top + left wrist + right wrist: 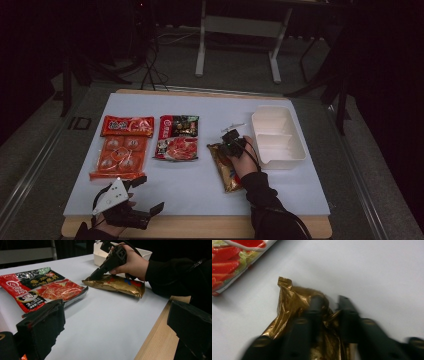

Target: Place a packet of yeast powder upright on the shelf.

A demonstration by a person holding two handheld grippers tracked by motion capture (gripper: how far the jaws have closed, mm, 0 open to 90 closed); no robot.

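Note:
A gold foil packet (227, 176) lies on the white mat (200, 190), right of centre. My right gripper (224, 145) points down at the packet's far end. In the right gripper view, its jaws (330, 300) pinch the crinkled gold foil (287, 297) between them. The left gripper view shows that hand and gripper (92, 277) on the gold packet (117, 285). My left gripper (149, 194) rests at the mat's near left corner. Its jaws (117, 327) stand wide open with nothing between them.
A white two-compartment tray (295, 150) stands just right of the gold packet. A red and black packet (177, 137) lies mid-mat. Two orange packets (127, 126) (120, 157) lie at the left. The wooden table edge (200, 226) runs along the front.

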